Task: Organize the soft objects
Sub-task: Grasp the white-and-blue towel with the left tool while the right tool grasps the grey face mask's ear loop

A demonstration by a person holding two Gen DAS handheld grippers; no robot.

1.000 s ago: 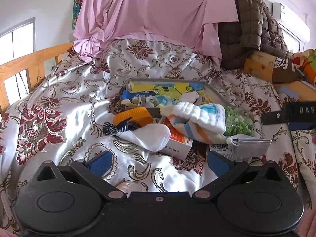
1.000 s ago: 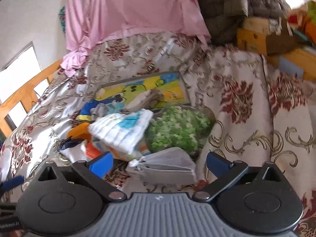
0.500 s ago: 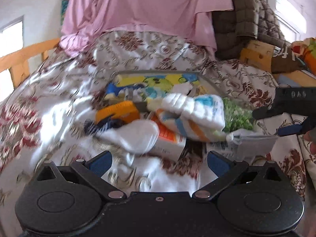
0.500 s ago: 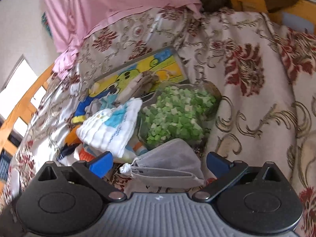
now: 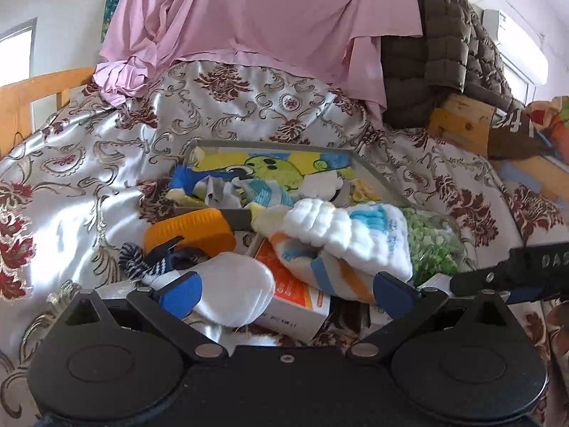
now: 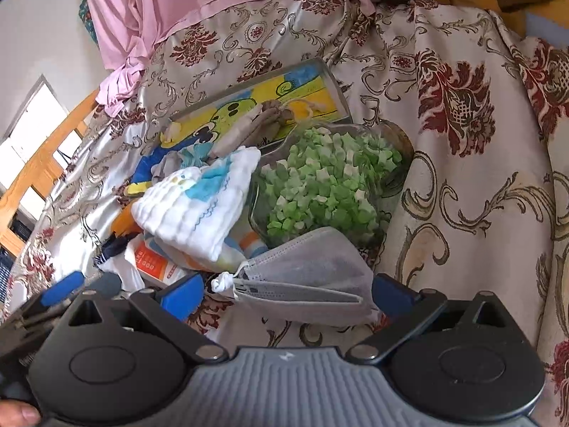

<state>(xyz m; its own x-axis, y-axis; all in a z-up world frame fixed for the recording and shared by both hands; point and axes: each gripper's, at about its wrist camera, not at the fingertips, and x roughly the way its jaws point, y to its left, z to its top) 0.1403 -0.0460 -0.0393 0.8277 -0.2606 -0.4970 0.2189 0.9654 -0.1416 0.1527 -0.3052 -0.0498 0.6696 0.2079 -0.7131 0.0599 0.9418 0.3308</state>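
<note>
1. The bed (image 5: 89, 185) under its floral satin cover lies bare to my left and to the far right; the wooden bed rail (image 5: 39, 85) marks the left edge, and a pink sheet (image 5: 249, 17) hangs behind the pile.
2. The cartoon-printed tray (image 6: 330, 82) holds crumpled socks and small cloths. Just beside it, a clear bowl (image 6: 398, 142) is full of green and white foam bits (image 6: 320, 185).
3. A folded white cloth (image 6: 195, 206) with blue print lies on a striped sock (image 5: 320, 274), over an orange-and-white box (image 5: 295, 302). An orange band (image 5: 192, 227) sits left of them.
4. My left fingers (image 5: 284, 288) are spread wide, nothing between them, low over a white sock (image 5: 234, 288).
5. My right fingers (image 6: 284, 291) are likewise spread, straddling a grey face mask (image 6: 306, 274) that lies on the bed against the bowl; whether the pads touch it I cannot tell.
</note>
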